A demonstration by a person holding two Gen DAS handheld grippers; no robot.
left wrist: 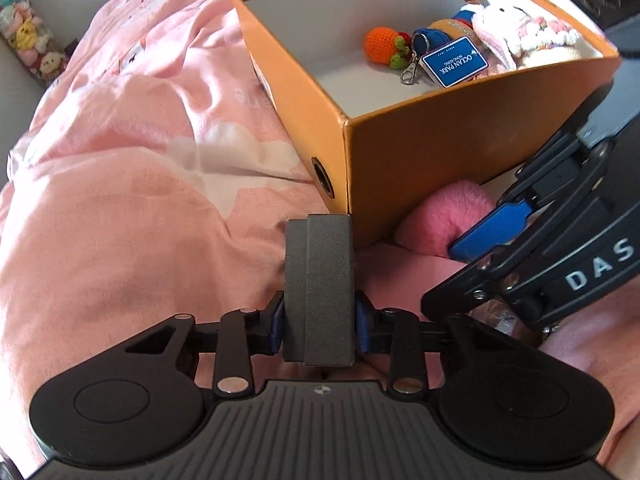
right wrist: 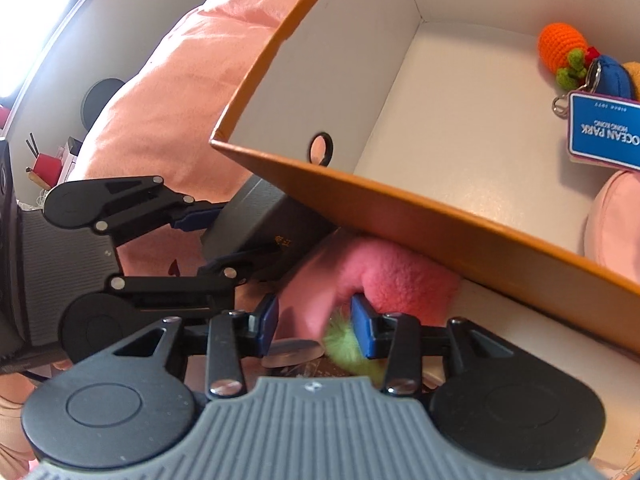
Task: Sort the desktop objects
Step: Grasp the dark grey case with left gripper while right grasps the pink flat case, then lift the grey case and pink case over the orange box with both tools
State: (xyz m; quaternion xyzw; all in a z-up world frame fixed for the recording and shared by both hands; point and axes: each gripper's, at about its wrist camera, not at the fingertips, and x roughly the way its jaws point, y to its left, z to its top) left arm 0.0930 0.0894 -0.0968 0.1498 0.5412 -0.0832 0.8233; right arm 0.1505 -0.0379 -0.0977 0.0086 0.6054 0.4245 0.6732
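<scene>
Left wrist view: your left gripper (left wrist: 319, 330) has its blue pads pressed on both sides of a small grey box (left wrist: 320, 284), so it's clamped on it. The grey box stands upright on the pink bedding (left wrist: 132, 168), right at the near corner of the orange cardboard box (left wrist: 440, 160). Inside the cardboard box, toward the far side: an orange crochet charm (left wrist: 380, 46), a blue Ocean Park tag (left wrist: 456, 62) w/ a metal clip, and a white plush (left wrist: 508, 28).

Right wrist view: your right gripper (right wrist: 316, 326) sits over a pink plush toy (right wrist: 396, 276) w/ a green fuzzy bit (right wrist: 344, 344), just outside the cardboard box's near wall. Pink fabric lies between the jaws, but can't tell if the pads actually pinch it.
</scene>
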